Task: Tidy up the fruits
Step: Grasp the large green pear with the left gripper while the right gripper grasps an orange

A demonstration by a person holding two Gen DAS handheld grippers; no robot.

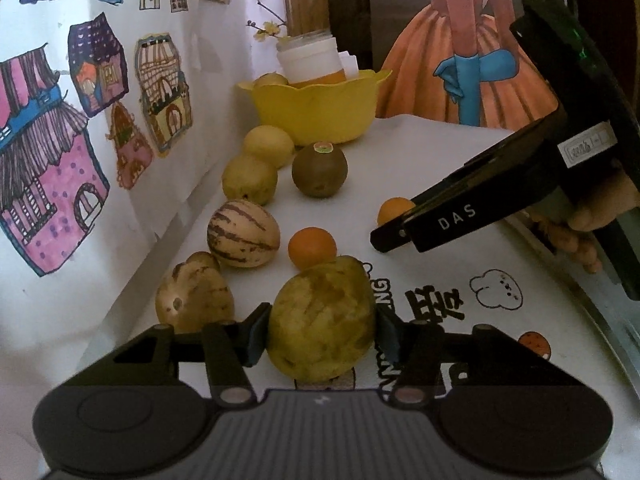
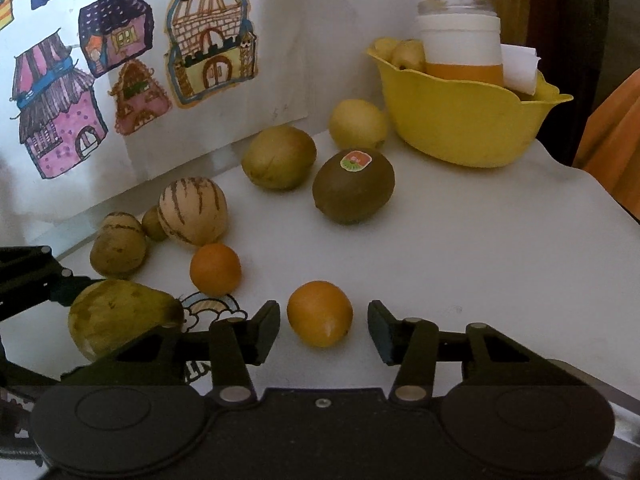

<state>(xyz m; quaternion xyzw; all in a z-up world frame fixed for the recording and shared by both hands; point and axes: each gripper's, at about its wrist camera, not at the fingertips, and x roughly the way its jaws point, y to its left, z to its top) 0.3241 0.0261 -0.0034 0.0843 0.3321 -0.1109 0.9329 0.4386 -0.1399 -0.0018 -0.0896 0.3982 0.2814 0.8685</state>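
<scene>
My left gripper [image 1: 320, 330] is shut on a yellow-green pear [image 1: 322, 320], which also shows in the right wrist view [image 2: 120, 316]. My right gripper [image 2: 324, 326] is open, its fingers on either side of a small orange [image 2: 320, 312] on the table, apart from it. In the left wrist view the right gripper [image 1: 384, 236] hides most of that orange [image 1: 394, 208]. A second small orange [image 2: 215, 269] lies to the left. A striped melon [image 2: 193, 210], a kiwi [image 2: 353, 186] with a sticker and a yellow lemon [image 2: 358, 124] lie beyond.
A yellow bowl [image 2: 460, 120] at the back right holds a white-and-orange jar [image 2: 460, 52], fruit and paper. Another striped fruit [image 2: 118, 246], a small green fruit [image 2: 154, 222] and a green-brown fruit [image 2: 279, 157] lie by the wall of house drawings [image 2: 120, 80]. The white table's edge [image 2: 608, 196] runs at right.
</scene>
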